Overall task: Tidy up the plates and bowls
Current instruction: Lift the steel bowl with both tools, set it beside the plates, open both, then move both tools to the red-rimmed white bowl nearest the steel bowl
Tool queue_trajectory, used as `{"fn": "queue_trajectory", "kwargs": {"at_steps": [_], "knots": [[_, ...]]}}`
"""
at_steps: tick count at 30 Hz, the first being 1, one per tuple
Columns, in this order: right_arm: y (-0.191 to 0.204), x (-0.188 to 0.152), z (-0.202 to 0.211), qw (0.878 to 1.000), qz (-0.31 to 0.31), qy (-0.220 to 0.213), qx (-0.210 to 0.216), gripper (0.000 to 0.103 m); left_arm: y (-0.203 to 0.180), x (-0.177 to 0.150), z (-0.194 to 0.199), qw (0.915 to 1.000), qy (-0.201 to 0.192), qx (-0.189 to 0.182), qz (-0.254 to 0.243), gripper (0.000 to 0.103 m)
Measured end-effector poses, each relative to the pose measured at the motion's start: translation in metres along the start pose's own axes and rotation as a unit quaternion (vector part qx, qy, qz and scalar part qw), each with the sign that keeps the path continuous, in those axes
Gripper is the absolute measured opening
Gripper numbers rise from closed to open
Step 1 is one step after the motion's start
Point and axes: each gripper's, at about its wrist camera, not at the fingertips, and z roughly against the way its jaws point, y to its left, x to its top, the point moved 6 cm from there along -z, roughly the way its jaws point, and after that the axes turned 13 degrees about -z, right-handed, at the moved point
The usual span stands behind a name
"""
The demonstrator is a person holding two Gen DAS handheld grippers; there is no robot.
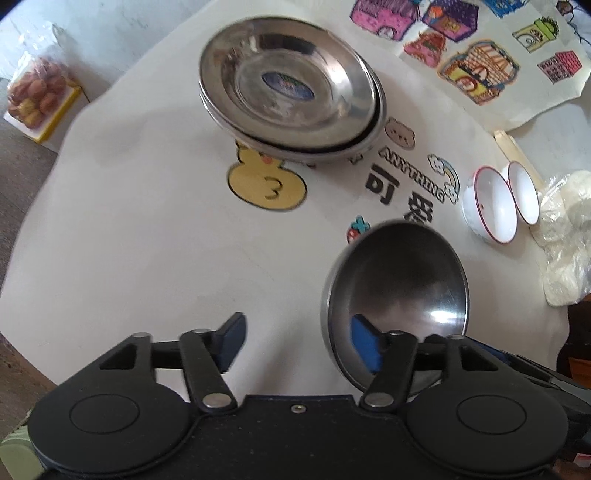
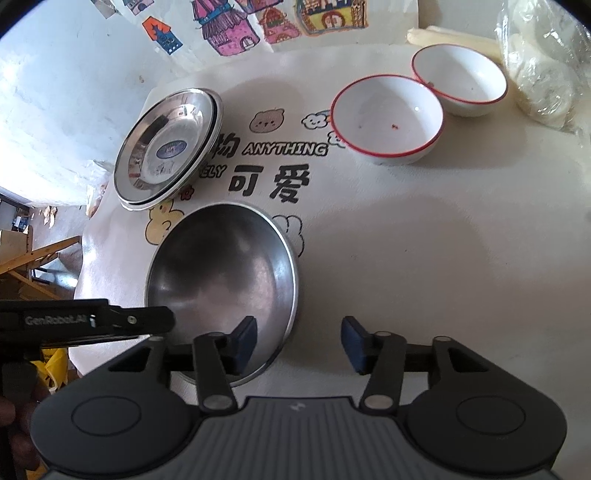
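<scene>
Both tools stand spread, pinching nothing: the left tool [image 1: 295,343] and right tool [image 2: 299,341] each straddle the rim of the steel bowl [image 2: 221,273] on the counter [image 2: 424,258].

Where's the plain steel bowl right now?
The steel bowl sits on the tablecloth, lower left in the right wrist view, just below the stacked steel plates.

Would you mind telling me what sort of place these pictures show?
Probably a home dining table: a cartoon-printed tablecloth, stacked steel plates, white bowls, and children's drawings by the wall.
</scene>
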Motion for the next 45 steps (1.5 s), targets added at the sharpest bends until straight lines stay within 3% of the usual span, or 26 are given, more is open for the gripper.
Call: {"fn": "queue_trajectory", "kwargs": {"at_steps": [2, 4, 8, 9, 18, 24, 28, 37, 40, 45], "knots": [[-0.001, 0.002, 0.002, 1.000, 0.000, -0.005, 0.001, 0.068, 0.001, 0.003, 0.004, 0.9999, -0.010, 0.002, 0.000, 0.091], [-0.002, 0.004, 0.005, 1.000, -0.001, -0.012, 0.003, 0.077, 0.001, 0.008, 0.007, 0.9998, -0.021, 0.002, -0.001, 0.102], [-0.006, 0.011, 0.012, 0.999, -0.002, -0.037, -0.003, 0.102, -0.002, 0.018, 0.011, 0.9993, -0.036, 0.004, -0.006, 0.102], [-0.008, 0.013, 0.015, 0.999, -0.003, -0.046, -0.007, 0.103, -0.004, 0.020, 0.012, 0.9991, -0.041, 0.006, -0.011, 0.102], [-0.022, 0.026, 0.028, 0.994, -0.003, -0.113, -0.011, 0.103, -0.030, 0.050, 0.017, 0.9935, -0.096, 0.012, -0.060, 0.102], [-0.033, 0.031, 0.035, 0.987, 0.012, -0.155, -0.030, 0.103, -0.072, 0.082, 0.012, 0.9852, -0.124, -0.029, -0.115, 0.102], [-0.049, 0.035, 0.036, 0.985, 0.001, -0.167, -0.043, 0.103, -0.108, 0.105, -0.003, 0.9792, -0.116, -0.039, -0.161, 0.102], [-0.078, 0.067, 0.039, 0.975, -0.043, -0.208, -0.061, 0.103, -0.165, 0.149, -0.048, 0.9499, -0.077, -0.036, -0.301, 0.102], [-0.080, 0.076, 0.033, 0.977, -0.054, -0.200, -0.053, 0.103, -0.173, 0.157, -0.062, 0.9415, -0.052, -0.067, -0.326, 0.102], [-0.081, 0.084, 0.021, 0.979, -0.045, -0.190, -0.060, 0.103, -0.179, 0.164, -0.075, 0.9343, -0.037, -0.062, -0.349, 0.102]]}}
